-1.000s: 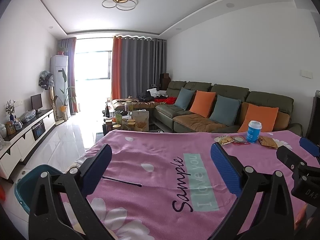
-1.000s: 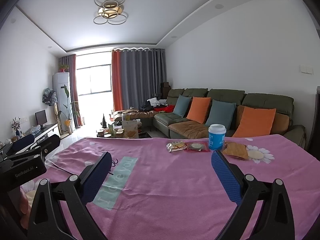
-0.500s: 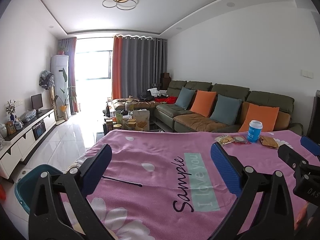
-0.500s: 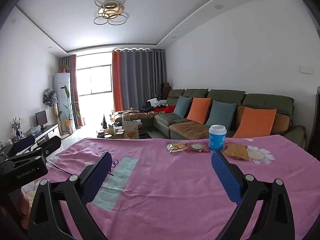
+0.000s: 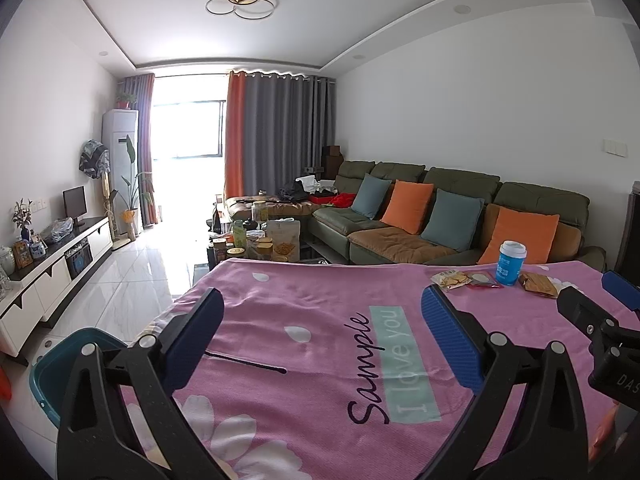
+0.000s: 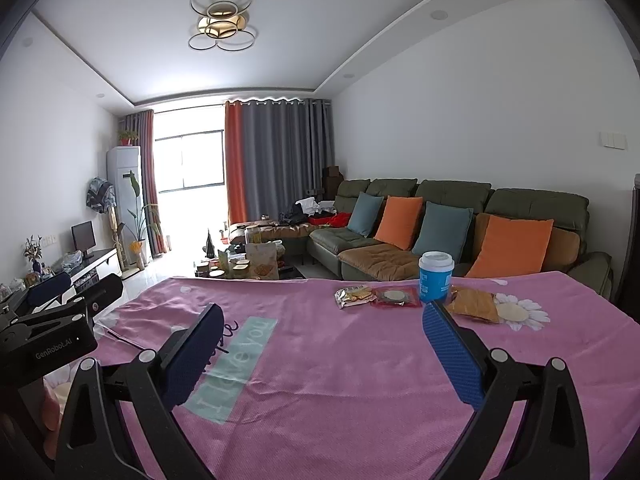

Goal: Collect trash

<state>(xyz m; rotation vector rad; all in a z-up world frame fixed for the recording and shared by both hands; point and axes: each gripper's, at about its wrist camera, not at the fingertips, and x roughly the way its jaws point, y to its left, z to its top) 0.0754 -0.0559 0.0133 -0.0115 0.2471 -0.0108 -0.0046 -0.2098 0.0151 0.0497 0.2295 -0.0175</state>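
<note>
A blue paper cup with a white lid (image 6: 436, 282) stands at the far side of the pink tablecloth (image 6: 360, 360). Beside it lie a cracker packet (image 6: 352, 296), a red round-cookie packet (image 6: 396, 297) and a brown wrapper (image 6: 474, 304). The same group shows at the far right in the left wrist view: the cup (image 5: 511, 262) and cracker packet (image 5: 451, 279). A thin black stick (image 5: 244, 362) lies on the cloth between the left fingers. My left gripper (image 5: 322, 336) is open and empty. My right gripper (image 6: 322, 354) is open and empty, well short of the trash.
A teal bin (image 5: 60, 364) stands on the floor left of the table. Beyond the table are a green sofa (image 6: 460, 236) with cushions, a cluttered coffee table (image 5: 260, 244) and a TV cabinet (image 5: 52, 276). The right gripper's body (image 5: 600, 332) shows at the right edge.
Both views have shifted very slightly; the trash sits a touch lower in the frames. Nothing has been taken hold of or let go.
</note>
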